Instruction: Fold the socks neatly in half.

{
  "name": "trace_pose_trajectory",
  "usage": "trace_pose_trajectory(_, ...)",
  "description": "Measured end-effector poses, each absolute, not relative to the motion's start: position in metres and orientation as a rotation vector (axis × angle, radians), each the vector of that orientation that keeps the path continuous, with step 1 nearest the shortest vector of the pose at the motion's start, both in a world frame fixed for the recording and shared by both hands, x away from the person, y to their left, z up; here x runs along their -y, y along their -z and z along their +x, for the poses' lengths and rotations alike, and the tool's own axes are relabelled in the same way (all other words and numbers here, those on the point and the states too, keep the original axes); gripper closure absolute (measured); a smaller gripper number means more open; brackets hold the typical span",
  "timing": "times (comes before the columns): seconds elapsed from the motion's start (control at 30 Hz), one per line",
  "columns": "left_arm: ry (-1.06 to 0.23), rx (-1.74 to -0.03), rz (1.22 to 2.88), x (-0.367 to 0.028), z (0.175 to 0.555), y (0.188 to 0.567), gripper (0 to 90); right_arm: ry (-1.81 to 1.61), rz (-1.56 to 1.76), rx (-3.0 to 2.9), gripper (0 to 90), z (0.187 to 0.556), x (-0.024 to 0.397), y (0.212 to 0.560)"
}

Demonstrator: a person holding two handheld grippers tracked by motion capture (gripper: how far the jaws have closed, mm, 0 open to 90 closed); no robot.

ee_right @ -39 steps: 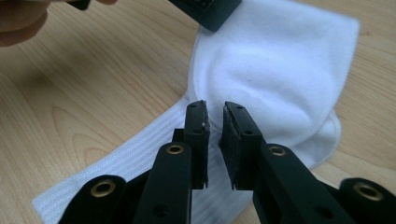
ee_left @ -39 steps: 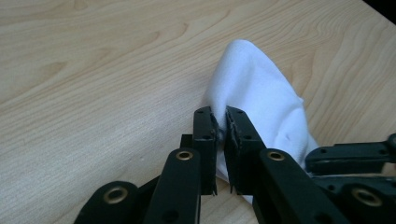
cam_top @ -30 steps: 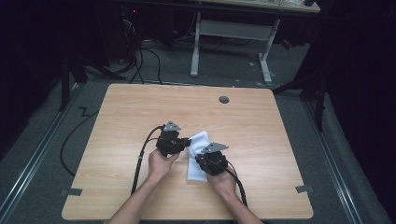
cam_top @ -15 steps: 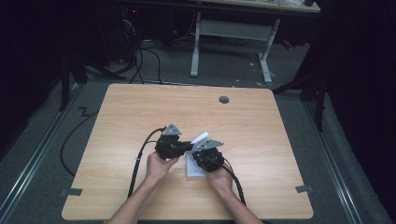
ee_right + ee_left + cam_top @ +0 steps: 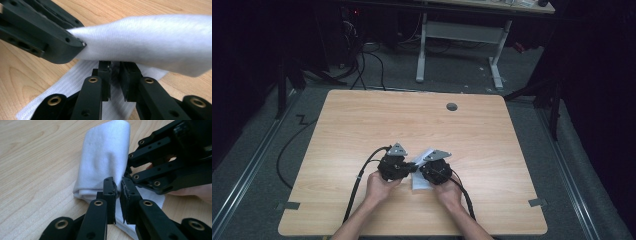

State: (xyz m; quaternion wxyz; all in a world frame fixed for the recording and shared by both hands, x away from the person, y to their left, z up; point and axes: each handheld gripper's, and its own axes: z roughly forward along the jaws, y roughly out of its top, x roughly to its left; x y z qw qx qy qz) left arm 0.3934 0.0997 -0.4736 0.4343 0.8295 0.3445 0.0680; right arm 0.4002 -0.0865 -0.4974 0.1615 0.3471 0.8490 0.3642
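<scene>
White cloth [image 5: 422, 170] on wooden tabletop [image 5: 362, 125], left gripper [image 5: 119, 188] jaws pinching its edge, right gripper [image 5: 115, 68] jaws nearly closed beneath its raised fold, grip unclear

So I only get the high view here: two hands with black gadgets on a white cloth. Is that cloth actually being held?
Observer: Yes. In the right gripper view the left tongs pinch an edge of the white cloth and hold it up off the table.
Operator: And the other tongs?
Observer: The right tongs stand nearly together under that lifted part; they have just been opening a little, and I cannot tell whether cloth is between them.
Operator: One flat layer?
Observer: No. The left gripper view shows it folded over, a rounded fold above more cloth lying flat.
</scene>
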Motion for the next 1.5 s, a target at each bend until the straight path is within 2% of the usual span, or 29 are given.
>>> trace_pose_trajectory(0.33,-0.16,-0.9,2.089,-0.096,0.399,0.487,83.0,-1.037,0.987,-2.429,68.9,0.387,0.1,0.493)
trace_pose_trajectory(0.6,-0.164,-0.92,2.089,-0.094,0.404,0.493,83.1,-1.064,0.968,-2.436,65.3,0.364,0.119,0.494)
trace_pose_trajectory(0.8,-0.187,-0.934,2.097,-0.091,0.41,0.494,83.3,-1.072,0.975,-2.431,61.1,0.362,0.117,0.498)
trace_pose_trajectory(1.03,-0.214,-0.934,2.109,-0.09,0.418,0.49,83.4,-1.094,1.052,-2.414,59.1,0.375,0.115,0.506)
trace_pose_trajectory(1.5,-0.248,-0.899,2.089,-0.099,0.408,0.475,83.5,-1.067,1.055,-2.379,61.9,0.38,0.109,0.507)
